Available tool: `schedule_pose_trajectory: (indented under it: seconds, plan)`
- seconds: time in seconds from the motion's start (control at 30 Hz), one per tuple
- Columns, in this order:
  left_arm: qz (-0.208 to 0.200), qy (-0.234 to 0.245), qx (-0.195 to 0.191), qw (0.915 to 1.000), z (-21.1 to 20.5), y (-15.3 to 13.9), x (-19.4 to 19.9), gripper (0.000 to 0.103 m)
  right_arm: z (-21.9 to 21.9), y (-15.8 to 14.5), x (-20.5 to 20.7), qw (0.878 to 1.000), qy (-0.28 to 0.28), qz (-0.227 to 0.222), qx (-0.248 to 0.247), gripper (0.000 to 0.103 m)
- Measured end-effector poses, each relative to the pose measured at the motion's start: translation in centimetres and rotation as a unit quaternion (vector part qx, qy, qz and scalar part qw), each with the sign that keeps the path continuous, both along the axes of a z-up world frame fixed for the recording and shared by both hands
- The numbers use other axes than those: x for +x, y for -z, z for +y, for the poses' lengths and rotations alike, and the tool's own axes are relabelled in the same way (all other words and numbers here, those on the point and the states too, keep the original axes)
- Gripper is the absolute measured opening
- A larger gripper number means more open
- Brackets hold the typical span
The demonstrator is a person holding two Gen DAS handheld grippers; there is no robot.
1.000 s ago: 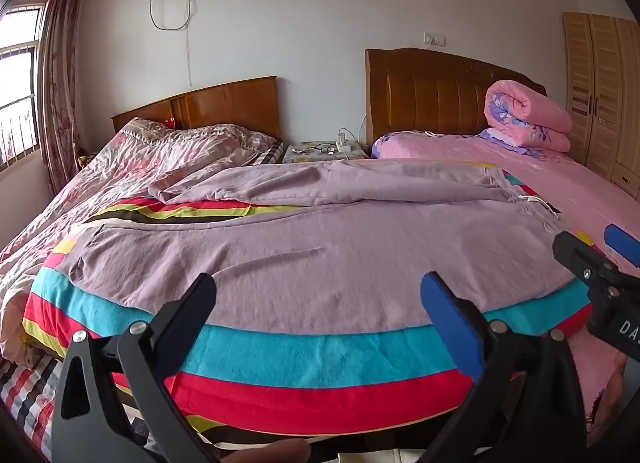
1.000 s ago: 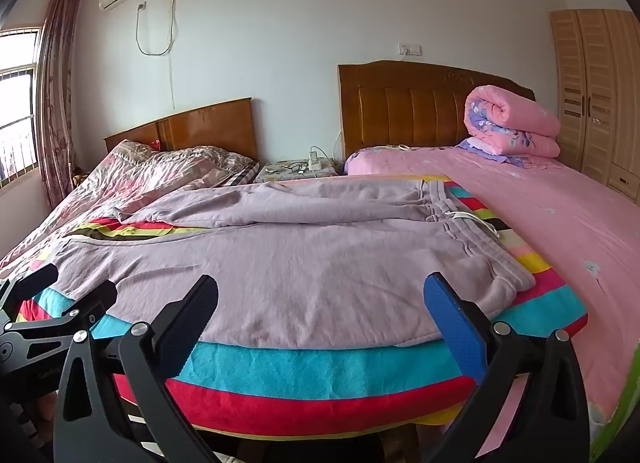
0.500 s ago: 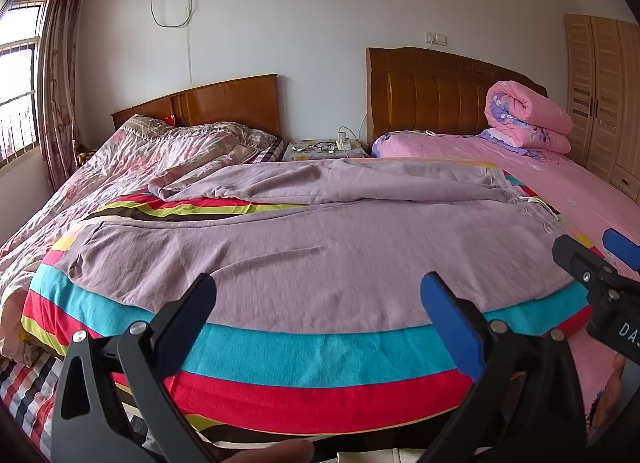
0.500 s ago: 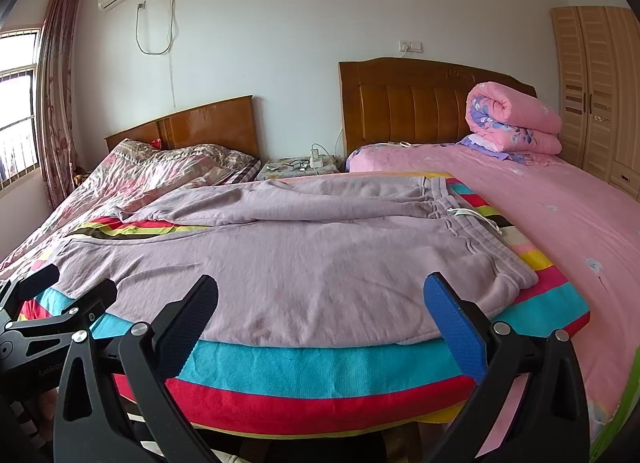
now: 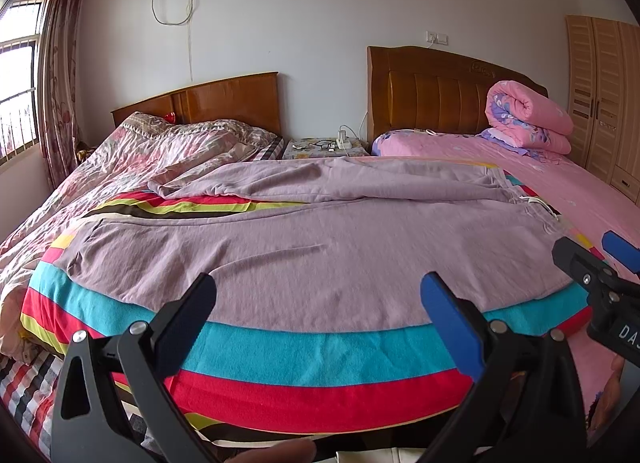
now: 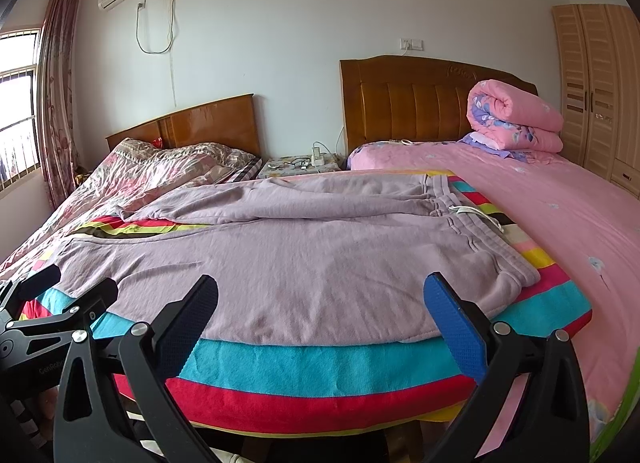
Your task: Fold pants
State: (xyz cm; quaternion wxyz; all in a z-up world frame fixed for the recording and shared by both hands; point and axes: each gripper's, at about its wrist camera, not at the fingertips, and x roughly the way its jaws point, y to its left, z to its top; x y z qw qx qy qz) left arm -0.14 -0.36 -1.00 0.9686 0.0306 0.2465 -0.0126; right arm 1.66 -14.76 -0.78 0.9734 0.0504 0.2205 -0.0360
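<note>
Both claws spread wide, gripping nothing, short of the pants.
Left claw (image 5: 318, 313) and right claw (image 6: 320, 313) hover at the near edge. Lilac pants (image 6: 304, 267) lie flat just ahead on the striped blanket (image 6: 320, 363), waistband beyond the right claw, legs running past the left claw. Pink bed (image 6: 560, 223) further right.

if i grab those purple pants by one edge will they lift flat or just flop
Probably flop: the pants lie soft and wrinkled, following the striped blanket beneath. The thick fleecy-looking cloth suggests some weight, so the far leg would likely drag. Both the left gripper and right gripper are open, which favours a two-point lift.
</note>
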Motion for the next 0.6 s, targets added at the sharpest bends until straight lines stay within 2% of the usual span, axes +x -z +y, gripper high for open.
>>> schedule_pose_trajectory:
  seconds: [0.6]
  plan:
    - [0.007,0.000,-0.005,1.0000,0.51,0.02,0.21,0.102,0.38,0.80,-0.44,1.000,-0.004,0.008,0.007,0.099]
